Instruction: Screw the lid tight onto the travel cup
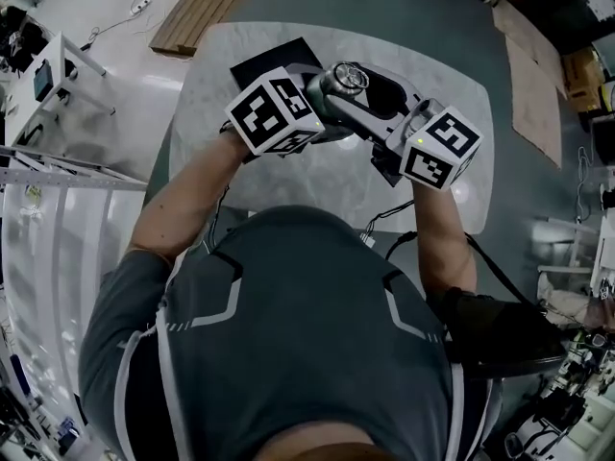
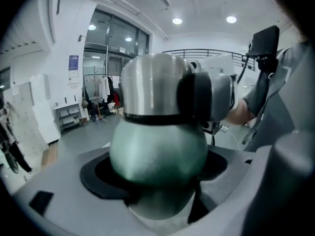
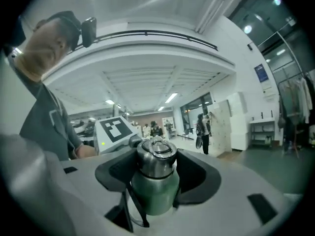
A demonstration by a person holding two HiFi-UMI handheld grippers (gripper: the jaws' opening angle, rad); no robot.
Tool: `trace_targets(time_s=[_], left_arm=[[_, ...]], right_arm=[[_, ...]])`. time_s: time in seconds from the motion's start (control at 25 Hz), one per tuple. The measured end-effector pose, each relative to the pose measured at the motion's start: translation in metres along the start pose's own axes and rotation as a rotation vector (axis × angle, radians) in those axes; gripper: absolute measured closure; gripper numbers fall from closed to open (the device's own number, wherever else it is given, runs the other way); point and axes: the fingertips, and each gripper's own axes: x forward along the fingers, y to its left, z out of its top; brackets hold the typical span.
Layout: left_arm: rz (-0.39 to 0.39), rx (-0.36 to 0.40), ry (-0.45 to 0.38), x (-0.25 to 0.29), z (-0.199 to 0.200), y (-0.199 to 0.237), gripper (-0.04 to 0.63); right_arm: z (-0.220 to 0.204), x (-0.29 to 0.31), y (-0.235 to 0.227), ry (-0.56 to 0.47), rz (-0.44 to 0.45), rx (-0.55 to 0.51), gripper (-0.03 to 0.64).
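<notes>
While I look down from the head camera, the cup (image 1: 336,92) hangs in the air above the pale marble table (image 1: 317,185). It is carried tilted between my two claws, with its lid (image 1: 351,77) turned up toward me. My left claw (image 2: 157,173) is closed around the cup's rounded green body, with dark pads (image 2: 97,176) tight on both sides. My right claw (image 3: 156,173) stands fairly wide yet has hold of the steel lid, a pad pressed against each flank. In the left gripper view, one of those pads covers the lid's right side. Beyond the lid, the right gripper view shows the left claw's marker cube (image 3: 114,129). A dark sheet (image 1: 274,58) lies on the table's far side.
</notes>
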Motion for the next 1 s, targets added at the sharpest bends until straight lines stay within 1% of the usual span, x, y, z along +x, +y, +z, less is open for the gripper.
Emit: trace_targets(time_s=[0.04,0.08,0.12,0.16,0.2,0.32,0.4,0.48,0.56,0.6,0.68,0.76,0.8,0.88,0.96,1.0], left_arm=[[-0.013,0.002,0.001,0.000,-0.003,-0.001,0.198],[-0.053,0.006,-0.010,-0.001,-0.003,-0.006,0.198],[-0.109,0.015,-0.029,-0.004,-0.001,-0.016,0.198],[-0.169,0.030,-0.050,-0.007,0.004,-0.026,0.198],[-0.223,0.048,-0.067,-0.012,0.008,-0.036,0.198],[-0.349,0.107,-0.077,-0.028,0.015,-0.059,0.198],[-0.442,0.129,-0.070,-0.035,0.014,-0.074,0.198],[-0.515,0.139,-0.074,-0.038,0.016,-0.088,0.198],[-0.551,0.147,-0.074,-0.037,0.018,-0.098,0.198],[-0.555,0.152,-0.072,-0.036,0.019,-0.101,0.198],[-0.536,0.158,-0.076,-0.033,0.020,-0.100,0.198],[-0.467,0.141,-0.081,-0.028,0.021,-0.090,0.198],[-0.410,0.125,-0.072,-0.024,0.019,-0.081,0.198],[-0.267,0.081,-0.025,-0.014,0.012,-0.058,0.198],[-0.143,0.031,0.024,-0.005,0.005,-0.035,0.198],[-0.103,0.011,0.038,-0.001,0.001,-0.026,0.198]], right_arm=[[-0.002,0.002,0.001,0.007,-0.009,0.001,0.351],[-0.003,0.001,0.005,0.010,0.017,-0.009,0.350],[-0.001,-0.003,0.011,0.008,0.070,-0.025,0.348],[0.002,-0.009,0.017,0.002,0.140,-0.037,0.331],[0.005,-0.015,0.024,-0.008,0.219,-0.038,0.290],[0.018,-0.032,0.043,-0.060,0.472,-0.011,0.290],[0.028,-0.040,0.054,-0.101,0.593,-0.014,0.290],[0.032,-0.044,0.062,-0.101,0.668,-0.044,0.291],[0.029,-0.046,0.073,-0.066,0.729,-0.107,0.293],[0.027,-0.046,0.078,-0.051,0.747,-0.132,0.295],[0.027,-0.042,0.079,-0.045,0.735,-0.145,0.342],[0.027,-0.038,0.070,-0.053,0.666,-0.124,0.344],[0.025,-0.034,0.063,-0.053,0.608,-0.114,0.344],[0.019,-0.026,0.045,-0.045,0.451,-0.086,0.345],[0.011,-0.018,0.023,-0.047,0.272,-0.013,0.345],[0.008,-0.015,0.014,-0.051,0.193,0.030,0.345]])
